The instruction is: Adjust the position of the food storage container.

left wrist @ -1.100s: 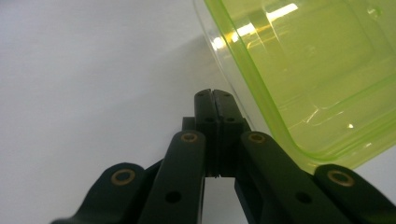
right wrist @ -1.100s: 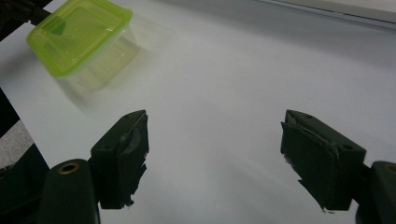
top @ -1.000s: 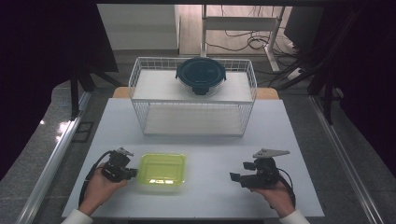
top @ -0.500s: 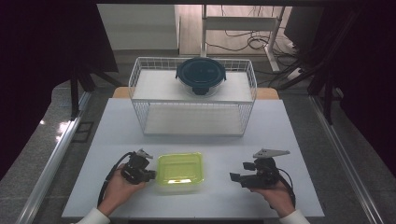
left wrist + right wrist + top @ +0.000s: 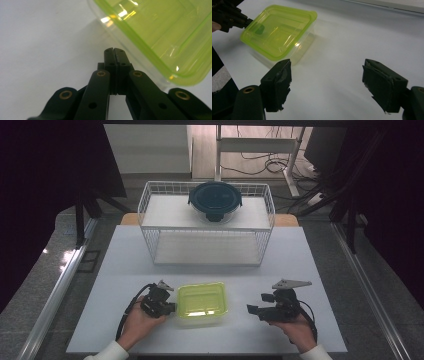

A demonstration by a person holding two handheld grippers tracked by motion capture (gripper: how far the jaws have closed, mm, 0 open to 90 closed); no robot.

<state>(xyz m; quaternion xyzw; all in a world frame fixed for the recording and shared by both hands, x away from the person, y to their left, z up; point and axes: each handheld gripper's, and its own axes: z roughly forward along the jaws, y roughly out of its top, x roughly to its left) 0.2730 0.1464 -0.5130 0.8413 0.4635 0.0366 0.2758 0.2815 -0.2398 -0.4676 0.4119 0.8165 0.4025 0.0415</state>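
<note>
Nearest the front edge of the bench [image 5: 115, 285], two hands enter from below. The left hand [image 5: 136, 324] lies palm-up under its tool, angled toward the centre. The left gripper [image 5: 172, 308] has its jaws pressed together with nothing between them; its tip sits at the left side of the green-lidded container [image 5: 202, 303], and whether it touches cannot be told. In the left gripper view the closed jaws point along the bench just beside the container's clear wall, under the overhanging lid rim.

The right hand [image 5: 299, 330] rests near the front right corner, wrist level, tool pointing left. The right gripper [image 5: 250, 309] stands wide, holding nothing, well apart from the container. In the right gripper view the two pads [image 5: 283, 80] frame bare bench, with the container far left beyond them.

The container sits flat near the front centre of the bench, between the two tools, lid on. Bare surface lies between the container and the right gripper, and in a wide band beyond it.

Farther back, a white wire rack [image 5: 150, 207] spans the middle of the bench. A round dark-lidded bowl [image 5: 215, 200] sits on its top shelf, centred.
</note>
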